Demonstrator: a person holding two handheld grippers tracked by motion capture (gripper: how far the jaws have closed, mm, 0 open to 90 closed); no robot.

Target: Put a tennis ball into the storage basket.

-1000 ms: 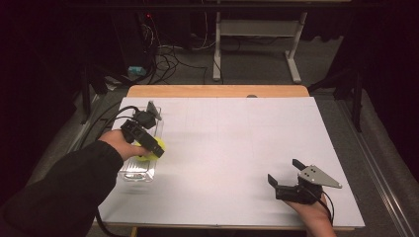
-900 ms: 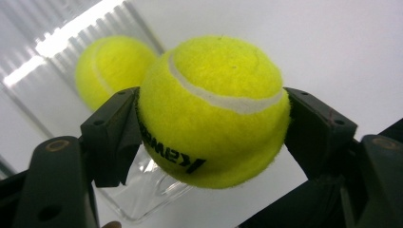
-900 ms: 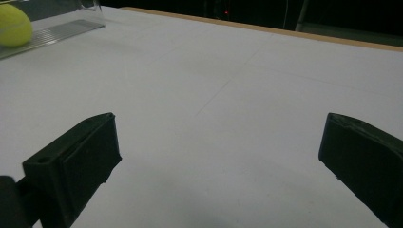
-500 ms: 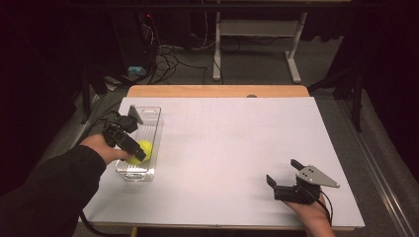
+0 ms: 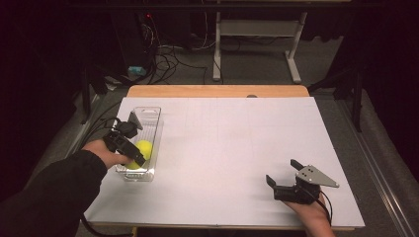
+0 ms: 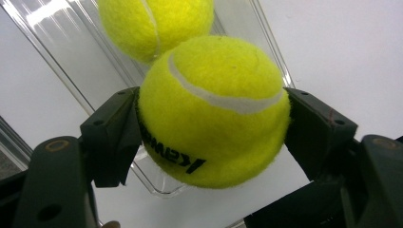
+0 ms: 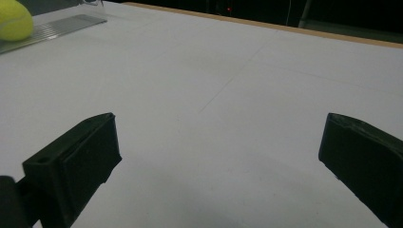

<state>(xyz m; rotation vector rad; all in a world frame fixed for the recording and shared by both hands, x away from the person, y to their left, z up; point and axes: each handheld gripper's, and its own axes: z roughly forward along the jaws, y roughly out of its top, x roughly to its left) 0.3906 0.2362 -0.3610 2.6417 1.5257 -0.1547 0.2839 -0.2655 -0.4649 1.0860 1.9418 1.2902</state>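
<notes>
My left gripper (image 5: 134, 162) is shut on a yellow tennis ball (image 6: 214, 114), which hangs low over the near end of a clear plastic tray (image 5: 153, 116) at the table's left. In the high view that ball (image 5: 132, 165) peeks out below the black jaw. A second tennis ball (image 5: 145, 148) lies in the tray just beyond it, and in the left gripper view this second ball (image 6: 152, 23) sits at the top. My right gripper (image 5: 282, 172) rests open near the front right of the table, and its view shows the right gripper (image 7: 218, 142) with nothing between its jaws.
The white table top (image 5: 232, 143) has a wooden strip (image 5: 217, 91) along its far edge. Cables and a white frame stand on the dark floor behind. From the right gripper view, the tray (image 7: 57, 26) and a ball (image 7: 14, 19) lie far off to the upper left.
My left gripper has carried the ball from above the tray's right rim down and towards the person, into the tray's near end. The second ball has come into sight. The right gripper stayed put.
</notes>
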